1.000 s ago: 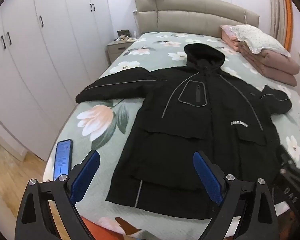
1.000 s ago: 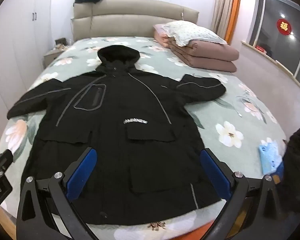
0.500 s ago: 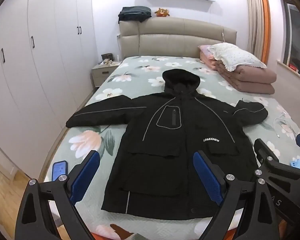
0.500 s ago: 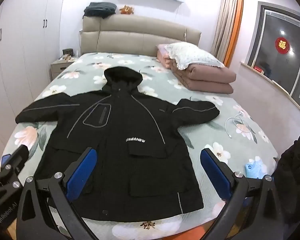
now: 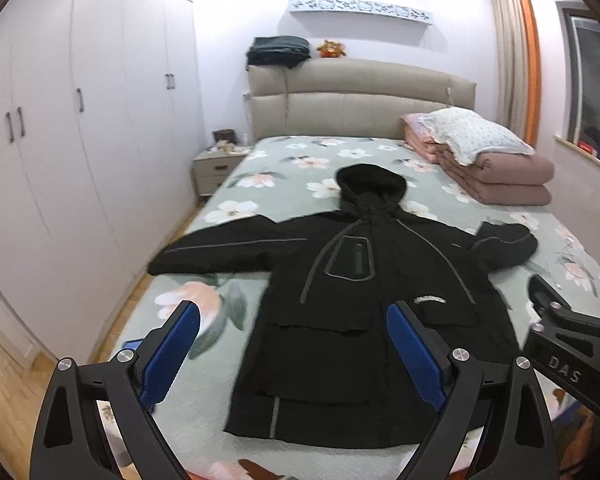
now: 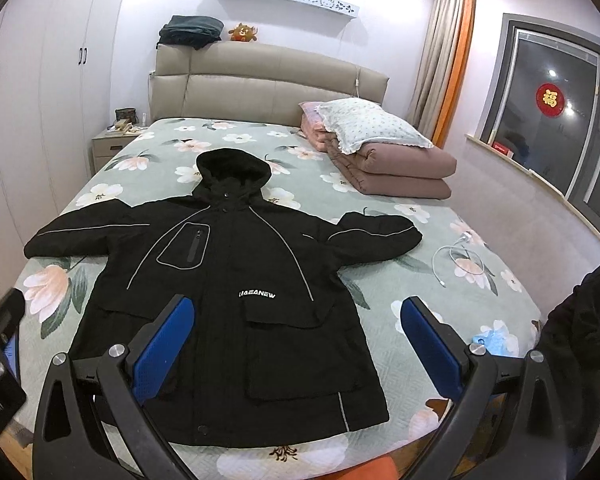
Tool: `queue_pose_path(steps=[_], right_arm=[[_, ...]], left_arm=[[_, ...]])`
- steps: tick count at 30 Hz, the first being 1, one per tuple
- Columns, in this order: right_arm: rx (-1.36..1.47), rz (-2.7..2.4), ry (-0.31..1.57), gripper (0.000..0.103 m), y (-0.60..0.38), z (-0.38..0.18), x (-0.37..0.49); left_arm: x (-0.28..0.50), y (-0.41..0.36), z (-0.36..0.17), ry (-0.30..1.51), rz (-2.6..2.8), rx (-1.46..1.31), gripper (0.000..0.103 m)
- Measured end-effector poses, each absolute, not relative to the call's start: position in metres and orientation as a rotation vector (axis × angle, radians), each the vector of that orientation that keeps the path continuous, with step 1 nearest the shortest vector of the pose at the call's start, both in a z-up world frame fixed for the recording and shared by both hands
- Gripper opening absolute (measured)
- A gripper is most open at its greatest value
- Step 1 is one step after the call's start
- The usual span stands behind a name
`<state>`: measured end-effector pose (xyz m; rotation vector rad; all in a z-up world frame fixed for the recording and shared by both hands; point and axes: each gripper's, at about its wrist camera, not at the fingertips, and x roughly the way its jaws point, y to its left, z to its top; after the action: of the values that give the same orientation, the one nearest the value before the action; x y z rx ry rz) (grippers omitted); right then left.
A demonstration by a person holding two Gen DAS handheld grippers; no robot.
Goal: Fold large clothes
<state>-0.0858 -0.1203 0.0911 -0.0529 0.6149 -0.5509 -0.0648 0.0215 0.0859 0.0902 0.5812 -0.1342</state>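
A long black hooded jacket (image 5: 352, 300) lies flat and face up on the bed, hood toward the headboard, both sleeves spread out; it also shows in the right wrist view (image 6: 236, 300). My left gripper (image 5: 296, 344) is open and empty, held back from the foot of the bed near the jacket's left hem. My right gripper (image 6: 296, 340) is open and empty, above the hem at the right. Each gripper's body shows at the edge of the other's view.
The bed (image 6: 420, 280) has a green floral cover. A folded pink quilt with a pillow (image 6: 388, 160) lies at its far right. A white cable (image 6: 456, 258) and a blue item (image 6: 490, 340) lie at the right. White wardrobes (image 5: 60, 160) and a nightstand (image 5: 214, 168) stand at the left.
Both grippers have pulled back and risen from the bed, so the whole jacket and more of the room show. The jacket has not moved. Both stay open.
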Motion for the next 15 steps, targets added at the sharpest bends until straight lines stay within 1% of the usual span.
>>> queue_pose_path(steps=[5, 15], right_arm=[[0.047, -0.492, 0.652, 0.103, -0.128, 0.091, -0.086], [0.024, -0.493, 0.668, 0.103, -0.119, 0.084, -0.083]], left_arm=[[-0.066, 0.027, 0.087, 0.562, -0.072, 0.095, 0.095], [-0.062, 0.030, 0.082, 0.579, -0.070, 0.090, 0.095]])
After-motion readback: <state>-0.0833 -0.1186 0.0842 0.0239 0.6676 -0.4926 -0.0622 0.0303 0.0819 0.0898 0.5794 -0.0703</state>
